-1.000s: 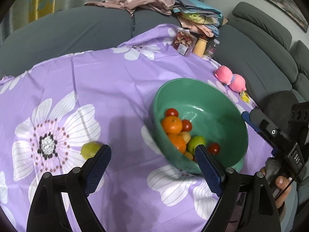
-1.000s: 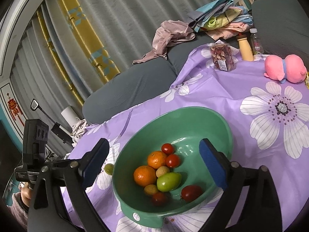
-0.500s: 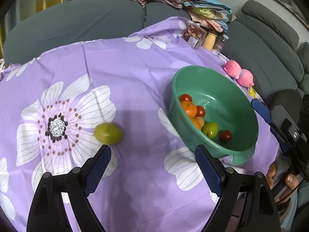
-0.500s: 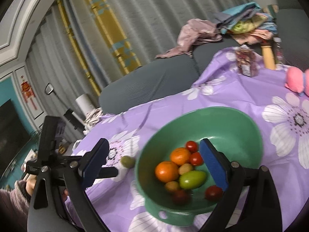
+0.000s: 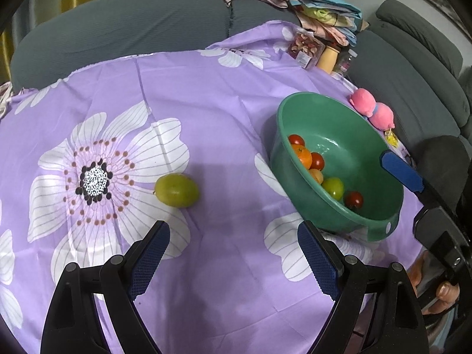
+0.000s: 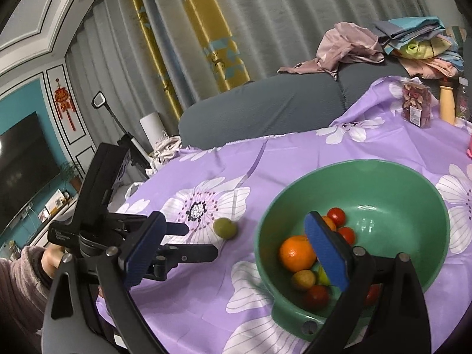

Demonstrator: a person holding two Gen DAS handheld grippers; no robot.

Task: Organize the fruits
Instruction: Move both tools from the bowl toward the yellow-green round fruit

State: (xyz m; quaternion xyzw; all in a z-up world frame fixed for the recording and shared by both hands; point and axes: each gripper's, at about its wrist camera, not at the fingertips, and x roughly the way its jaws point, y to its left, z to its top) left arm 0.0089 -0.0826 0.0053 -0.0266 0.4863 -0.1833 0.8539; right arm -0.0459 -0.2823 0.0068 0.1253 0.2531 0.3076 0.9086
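- Green fruit [image 5: 176, 190]: oval, yellow-green, smooth, lying on its side on the purple floral cloth; ahead of the left gripper's [image 5: 233, 255] left finger, apart from it.
- Green bowl [image 5: 380, 159]: round, upright, ahead-right of that gripper, well apart from the loose fruit.
- Bowl contents: oranges [image 6: 296, 253], red tomatoes [image 5: 354, 199], one green fruit [image 5: 333, 188], one small yellow fruit [image 6: 303, 279], clustered against its near-left wall.

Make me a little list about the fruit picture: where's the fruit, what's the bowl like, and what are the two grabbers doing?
loose fruit: green fruit alone on the purple flowered cloth
bowl: green bowl, upright
in bowl: oranges, red tomatoes, a green fruit
left gripper: open, empty, fingers pointing near the loose fruit
right gripper: open, empty, by the bowl
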